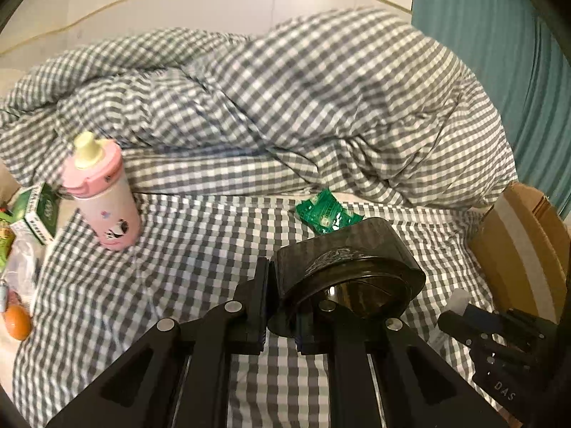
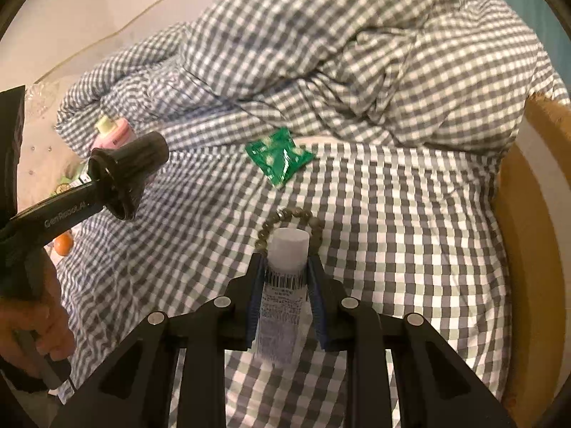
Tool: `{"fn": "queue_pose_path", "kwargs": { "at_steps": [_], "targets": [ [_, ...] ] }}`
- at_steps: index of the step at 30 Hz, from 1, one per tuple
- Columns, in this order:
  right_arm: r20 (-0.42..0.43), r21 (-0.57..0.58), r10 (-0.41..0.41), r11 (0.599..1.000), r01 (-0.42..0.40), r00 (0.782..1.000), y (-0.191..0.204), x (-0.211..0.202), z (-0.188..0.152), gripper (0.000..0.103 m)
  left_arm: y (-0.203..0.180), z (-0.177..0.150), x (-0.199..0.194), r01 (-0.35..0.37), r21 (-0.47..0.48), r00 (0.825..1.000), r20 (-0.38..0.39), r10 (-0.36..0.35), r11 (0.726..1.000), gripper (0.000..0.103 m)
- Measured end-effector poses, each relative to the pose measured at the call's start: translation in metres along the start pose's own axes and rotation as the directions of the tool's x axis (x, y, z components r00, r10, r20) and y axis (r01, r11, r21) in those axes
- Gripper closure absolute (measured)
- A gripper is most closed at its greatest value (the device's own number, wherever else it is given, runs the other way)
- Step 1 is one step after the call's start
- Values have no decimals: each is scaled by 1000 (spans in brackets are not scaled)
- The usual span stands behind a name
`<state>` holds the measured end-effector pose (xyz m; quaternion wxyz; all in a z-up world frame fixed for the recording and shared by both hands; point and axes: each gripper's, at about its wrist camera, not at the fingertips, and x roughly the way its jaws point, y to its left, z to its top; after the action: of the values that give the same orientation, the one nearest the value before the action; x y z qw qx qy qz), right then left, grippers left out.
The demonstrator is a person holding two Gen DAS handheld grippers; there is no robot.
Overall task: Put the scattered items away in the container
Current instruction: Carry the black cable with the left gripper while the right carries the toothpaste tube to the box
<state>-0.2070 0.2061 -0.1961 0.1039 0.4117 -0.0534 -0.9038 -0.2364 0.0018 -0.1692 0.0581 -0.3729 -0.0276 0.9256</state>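
My left gripper (image 1: 274, 285) is shut on the rim wall of a dark smoky plastic cup (image 1: 357, 267), held above the checked bedsheet; the right wrist view shows that cup (image 2: 132, 167) at the left. My right gripper (image 2: 285, 264) is shut on a white tube (image 2: 287, 249) with a barcode label, cap pointing forward. The tube's tip (image 1: 458, 299) shows at the lower right of the left wrist view. A cardboard box (image 1: 524, 246) (image 2: 528, 249) stands at the bed's right edge. A green packet (image 1: 326, 214) (image 2: 280, 157) and a bead bracelet (image 2: 314, 224) lie on the sheet.
A pink bottle (image 1: 103, 196) leans at the left, beside a green carton (image 1: 39, 214), an orange fruit (image 1: 17, 321) and small clutter. A bunched checked duvet (image 1: 285, 100) fills the back. A teal curtain (image 1: 499, 53) hangs at the right. A hand (image 2: 35, 321) grips the left tool.
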Motion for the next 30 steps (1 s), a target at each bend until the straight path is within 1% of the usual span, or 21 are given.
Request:
{"fn": "queue_pose_path", "kwargs": {
  "at_steps": [9,16,23,30],
  "targets": [
    [60,-27,11,1000,-9,998,17,-36,2,79,3,-8,-52,-37,-10,998,59,37,999,92],
    [116,-51,26,999,-20,993,35,-73,4,79,2,-13,-92,-45,-20,994,99,46,999,92],
    [176,-65,39,997,-27,984,49,-111,-1,79,-5,-24,-133,-72,-8,987,144,72,997,92],
    [217,-87,46,996,-27,975,55,-145,-4,79,-12,-33,-168,-97,-4,977,191,96,995,92]
  ]
}}
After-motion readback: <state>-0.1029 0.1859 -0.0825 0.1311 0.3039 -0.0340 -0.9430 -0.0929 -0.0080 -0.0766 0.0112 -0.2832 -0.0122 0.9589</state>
